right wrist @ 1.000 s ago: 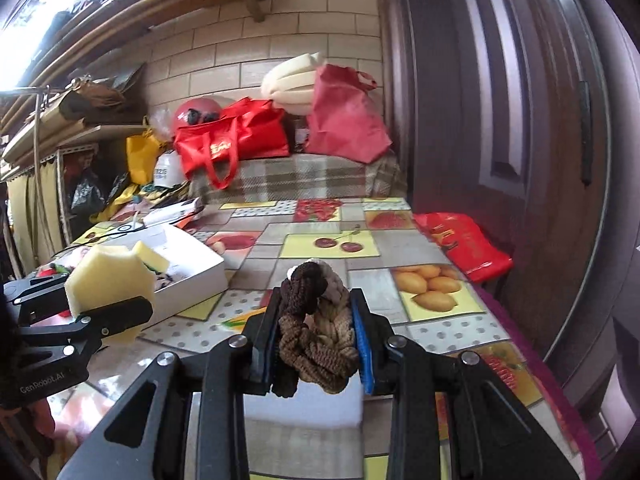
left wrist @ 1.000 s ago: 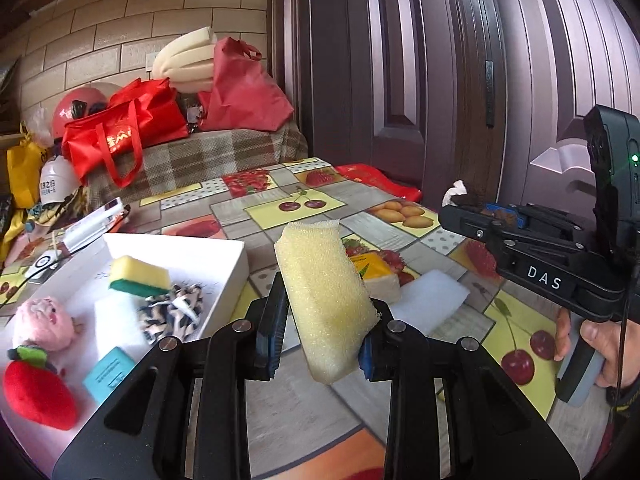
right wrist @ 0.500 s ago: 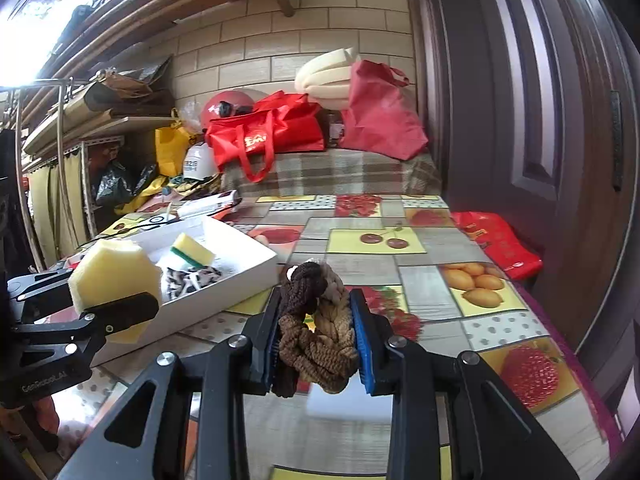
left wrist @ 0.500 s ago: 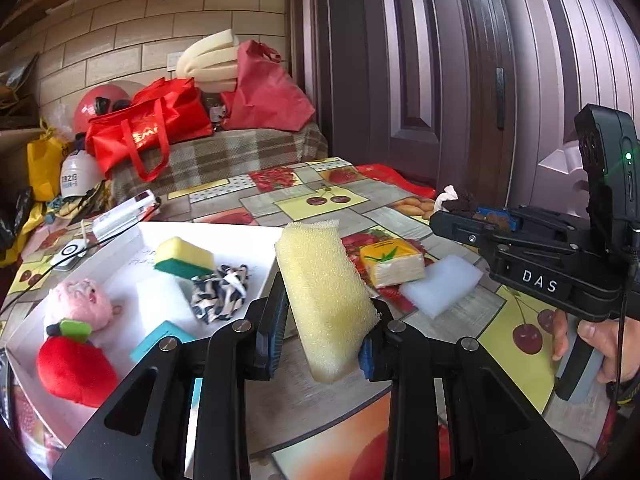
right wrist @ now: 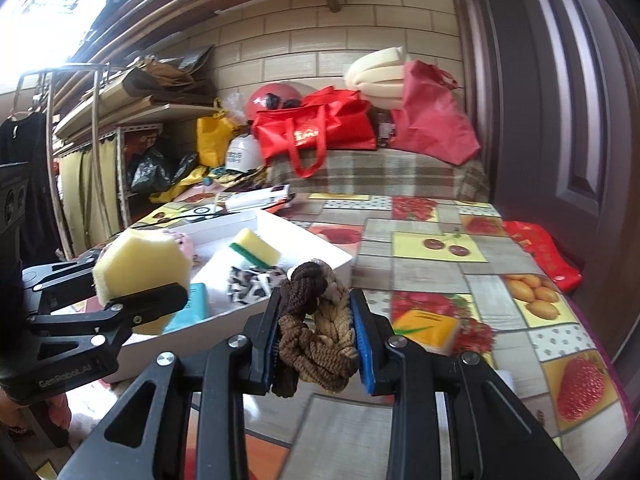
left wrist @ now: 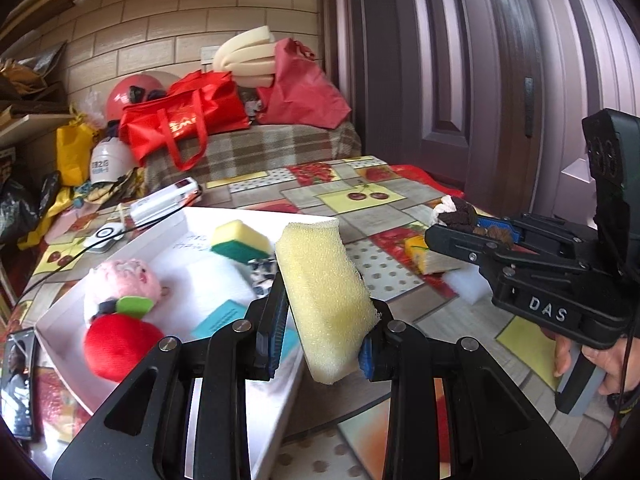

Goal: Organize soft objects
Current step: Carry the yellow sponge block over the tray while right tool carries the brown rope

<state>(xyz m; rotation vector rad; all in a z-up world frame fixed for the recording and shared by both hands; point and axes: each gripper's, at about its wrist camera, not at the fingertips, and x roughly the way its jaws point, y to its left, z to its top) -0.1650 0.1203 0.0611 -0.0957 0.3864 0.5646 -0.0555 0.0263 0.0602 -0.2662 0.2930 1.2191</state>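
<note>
Above the white box (left wrist: 168,236), your left gripper (left wrist: 322,320) clamps the yellow sponge (left wrist: 324,300); right gripper (right wrist: 316,344) clamps the brown hair ties (right wrist: 316,332). Lower each over bare box floor, then release.

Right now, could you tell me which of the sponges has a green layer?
The small sponge lying in the white tray; the held sponge is plain yellow.

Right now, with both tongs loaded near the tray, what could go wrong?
1. The yellow sponge hangs over the white tray's near edge; released here, it may fall outside.
2. The brown braided tie dangles loose and may snag the rim.
3. Both tongs are close together and could collide.
</note>
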